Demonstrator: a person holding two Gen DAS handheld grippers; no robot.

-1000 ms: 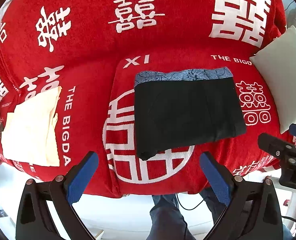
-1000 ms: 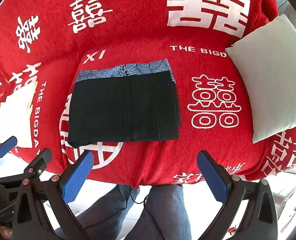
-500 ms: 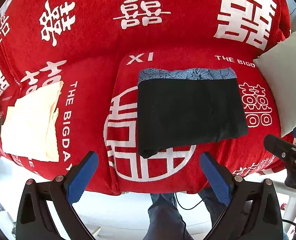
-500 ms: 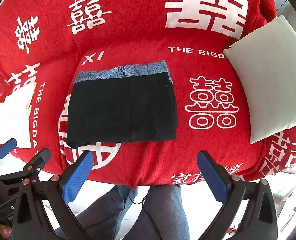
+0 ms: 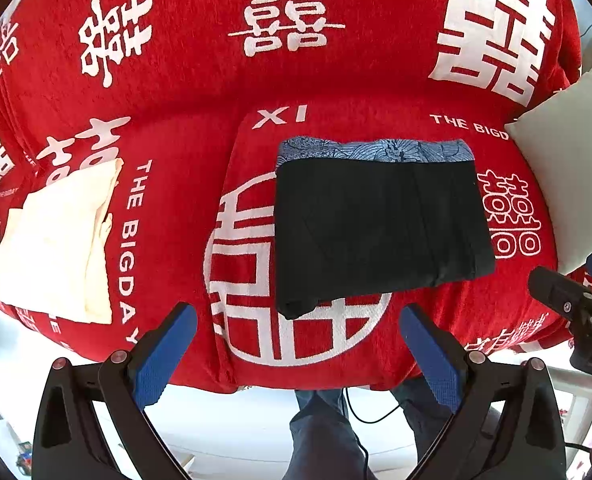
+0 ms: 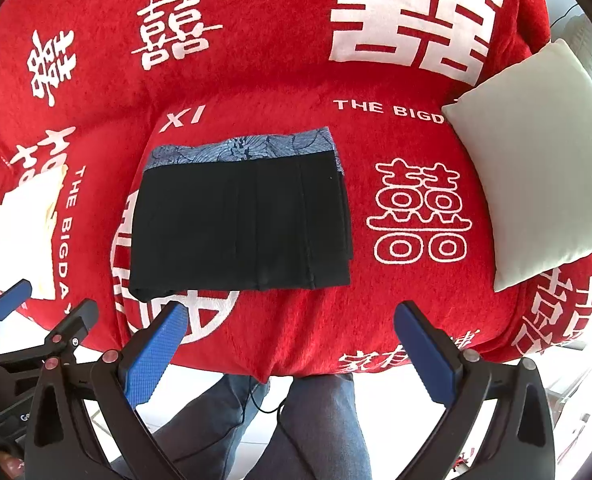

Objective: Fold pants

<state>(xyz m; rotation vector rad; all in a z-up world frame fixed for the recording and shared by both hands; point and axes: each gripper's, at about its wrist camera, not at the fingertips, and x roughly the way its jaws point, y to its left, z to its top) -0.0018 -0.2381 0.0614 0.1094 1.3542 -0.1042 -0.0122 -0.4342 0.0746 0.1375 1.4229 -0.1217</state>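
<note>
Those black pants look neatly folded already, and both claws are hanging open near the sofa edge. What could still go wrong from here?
Mostly small things. The pants have a loose corner poking out at the near left, so another grab there might pull the fold apart. The left gripper and right gripper are close together, so their fingers could bump. The pants lie near the sofa front edge and might slide off.

Left gripper [image 5: 298, 354]: jaws spread wide, blue pads [image 5: 163, 354] facing each other, nothing between them; held off front edge of sofa [image 5: 336, 80], pointing toward its seat. Right gripper [image 6: 291, 354]: jaws likewise wide apart, blue pads [image 6: 426, 354] bare, empty; also off sofa's front edge, aimed at seat. Two grippers side by side, close, not touching. Person's legs [image 6: 316, 432] in blue jeans below both, before sofa front.
</note>
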